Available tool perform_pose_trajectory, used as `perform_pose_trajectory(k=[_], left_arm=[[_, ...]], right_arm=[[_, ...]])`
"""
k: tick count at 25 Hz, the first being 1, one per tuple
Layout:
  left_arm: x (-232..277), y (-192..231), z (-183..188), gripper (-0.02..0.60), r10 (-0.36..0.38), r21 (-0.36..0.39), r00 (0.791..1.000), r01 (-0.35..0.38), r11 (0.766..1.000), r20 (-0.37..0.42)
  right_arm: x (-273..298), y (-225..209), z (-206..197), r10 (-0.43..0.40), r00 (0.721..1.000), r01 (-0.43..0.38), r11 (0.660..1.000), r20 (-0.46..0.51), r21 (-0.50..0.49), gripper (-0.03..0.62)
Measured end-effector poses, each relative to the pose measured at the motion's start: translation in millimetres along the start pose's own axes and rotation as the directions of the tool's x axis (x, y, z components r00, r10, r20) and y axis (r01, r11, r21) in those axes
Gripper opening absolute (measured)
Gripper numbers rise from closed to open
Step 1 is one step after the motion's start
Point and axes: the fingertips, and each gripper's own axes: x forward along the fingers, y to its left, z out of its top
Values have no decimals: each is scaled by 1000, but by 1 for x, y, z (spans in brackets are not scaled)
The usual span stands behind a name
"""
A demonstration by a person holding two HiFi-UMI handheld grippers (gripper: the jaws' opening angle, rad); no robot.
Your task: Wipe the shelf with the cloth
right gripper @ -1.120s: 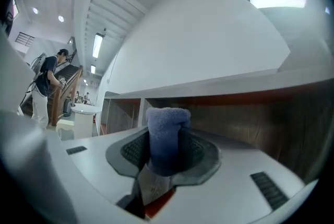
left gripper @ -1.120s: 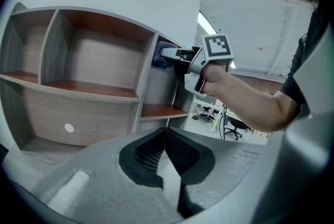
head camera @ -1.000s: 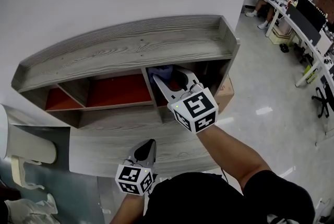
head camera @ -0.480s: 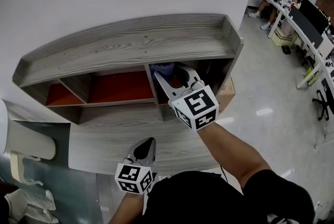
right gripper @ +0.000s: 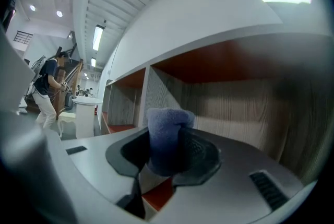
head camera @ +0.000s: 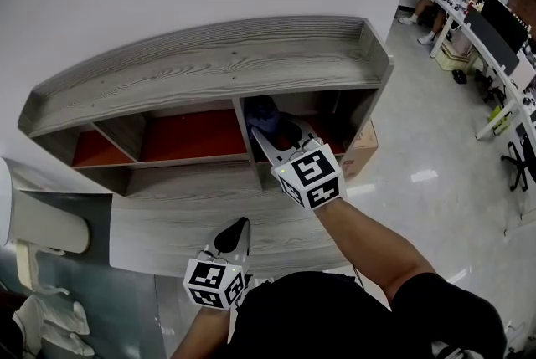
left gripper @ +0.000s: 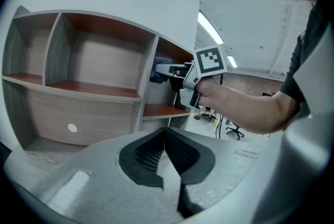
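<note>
Right hand-held gripper [right gripper: 166, 157] clamped on the blue cloth [right gripper: 166, 134]. The wad sticks out past its tips, inside the shelf [head camera: 209, 69] compartment just ahead, red board [right gripper: 156, 194] below. Left hand-held gripper [left gripper: 167, 151] closed on nothing, low and well behind. Risk: drag on the board could pull the cloth free. The divider [right gripper: 156, 92], close on the right hand-held gripper's left, could be knocked.

Shelf [head camera: 209, 69]: grey wood-grain finish, matt, with visible grain on top; compartment floors are smooth reddish-brown board. Cloth [right gripper: 166, 137] is blue fuzzy fabric, fleece-like and matt. Left gripper [left gripper: 167, 150] and right gripper [head camera: 280, 131] have matt grey plastic bodies with black ribbed pads [left gripper: 145, 154]; floor [head camera: 435, 140] is glossy
</note>
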Motion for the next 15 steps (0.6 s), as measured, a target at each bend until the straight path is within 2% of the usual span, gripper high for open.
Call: perform_pose_trajectory(k=[15], left_arm=[[0,2,0,11,-3,4,1000,3,1000,-8]], right_arm=[[10,9,-83,-9,985,8,1000,-174,-10,130]])
